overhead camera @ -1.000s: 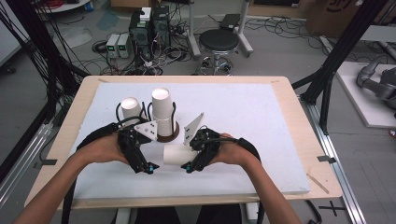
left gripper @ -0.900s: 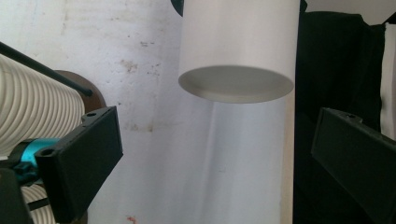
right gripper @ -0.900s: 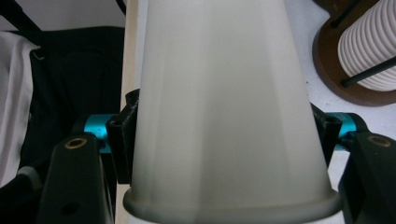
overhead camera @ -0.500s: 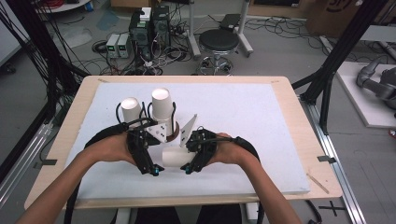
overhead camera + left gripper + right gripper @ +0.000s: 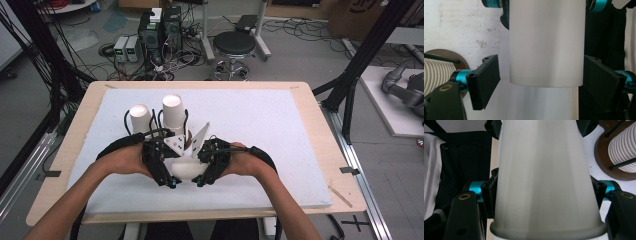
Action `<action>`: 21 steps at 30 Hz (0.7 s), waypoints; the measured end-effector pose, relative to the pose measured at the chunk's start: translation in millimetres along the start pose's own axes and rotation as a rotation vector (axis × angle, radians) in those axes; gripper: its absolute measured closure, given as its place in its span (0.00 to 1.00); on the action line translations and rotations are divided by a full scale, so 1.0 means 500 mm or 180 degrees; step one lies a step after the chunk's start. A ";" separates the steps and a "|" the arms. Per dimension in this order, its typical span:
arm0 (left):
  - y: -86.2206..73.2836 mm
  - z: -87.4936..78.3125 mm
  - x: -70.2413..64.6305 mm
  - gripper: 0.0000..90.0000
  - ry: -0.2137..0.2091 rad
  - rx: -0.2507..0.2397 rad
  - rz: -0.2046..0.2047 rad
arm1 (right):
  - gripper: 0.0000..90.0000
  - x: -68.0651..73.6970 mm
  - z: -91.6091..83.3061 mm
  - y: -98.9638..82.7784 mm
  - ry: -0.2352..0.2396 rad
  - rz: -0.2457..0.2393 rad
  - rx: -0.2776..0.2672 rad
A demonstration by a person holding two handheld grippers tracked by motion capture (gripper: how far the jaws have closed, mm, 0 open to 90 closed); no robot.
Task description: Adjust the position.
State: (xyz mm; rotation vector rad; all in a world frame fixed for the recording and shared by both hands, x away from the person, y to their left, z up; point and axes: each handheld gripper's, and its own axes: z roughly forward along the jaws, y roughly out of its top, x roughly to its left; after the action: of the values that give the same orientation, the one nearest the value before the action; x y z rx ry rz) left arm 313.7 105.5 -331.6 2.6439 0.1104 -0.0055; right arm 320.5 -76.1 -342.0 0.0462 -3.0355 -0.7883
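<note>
Paper cup (image 5: 184, 169): white, lying on its side between both tools, just in front of the cup stack on the brown base (image 5: 188, 145), near the front edge of the white tabletop (image 5: 280, 125). 2 more upright cup stacks (image 5: 172, 112) stand behind it. Right tool (image 5: 199, 184): jaws clamped on the cup near its rolled rim. Left tool (image 5: 172, 185): jaws have just been closing, cup's narrow end between them, a gap showing at 1 pad (image 5: 486, 80).

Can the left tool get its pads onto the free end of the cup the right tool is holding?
Probably yes: the cup already sits between the left tool pads, which have just been closing, with nothing between.
</note>
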 end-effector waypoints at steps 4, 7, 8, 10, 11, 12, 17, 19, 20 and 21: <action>-0.002 0.002 0.001 0.25 -0.0018 -0.0029 -0.0019 | 0.35 0.000 0.000 0.000 -0.0001 -0.0002 -0.0003; -0.002 0.004 0.003 0.26 -0.0018 -0.0024 0.0004 | 0.35 0.000 0.001 0.001 -0.0003 -0.0010 -0.0015; -0.002 0.005 0.002 0.27 -0.0032 -0.0031 0.0005 | 0.35 0.000 0.001 0.001 0.0021 -0.0002 -0.0009; -0.002 0.007 0.000 0.32 -0.0047 -0.0061 0.0075 | 0.35 0.000 0.002 0.001 -0.0003 -0.0009 -0.0002; -0.003 0.007 -0.002 0.38 -0.0046 -0.0072 0.0133 | 0.35 -0.001 0.003 0.001 0.0000 -0.0008 -0.0009; -0.004 0.009 -0.002 0.39 -0.0057 -0.0081 0.0136 | 0.35 -0.001 0.003 0.002 0.0004 -0.0010 -0.0004; -0.006 0.011 0.000 0.39 -0.0049 -0.0103 0.0143 | 0.35 0.000 0.003 0.000 -0.0001 0.0002 -0.0007; -0.006 0.010 0.000 0.40 -0.0059 -0.0100 0.0132 | 0.35 -0.001 0.004 -0.001 0.0003 0.0001 -0.0030; -0.006 0.010 0.000 0.40 -0.0055 -0.0094 0.0136 | 0.35 -0.001 0.004 -0.002 0.0007 -0.0002 -0.0031; -0.006 0.010 0.000 0.40 -0.0045 -0.0086 0.0145 | 0.34 -0.001 0.005 -0.002 0.0008 -0.0003 -0.0038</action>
State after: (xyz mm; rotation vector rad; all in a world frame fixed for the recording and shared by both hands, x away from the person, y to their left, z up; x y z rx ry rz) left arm 313.6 105.6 -337.3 2.6184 0.0453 -0.0075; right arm 321.2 -75.7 -344.6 0.0486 -3.0284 -0.8056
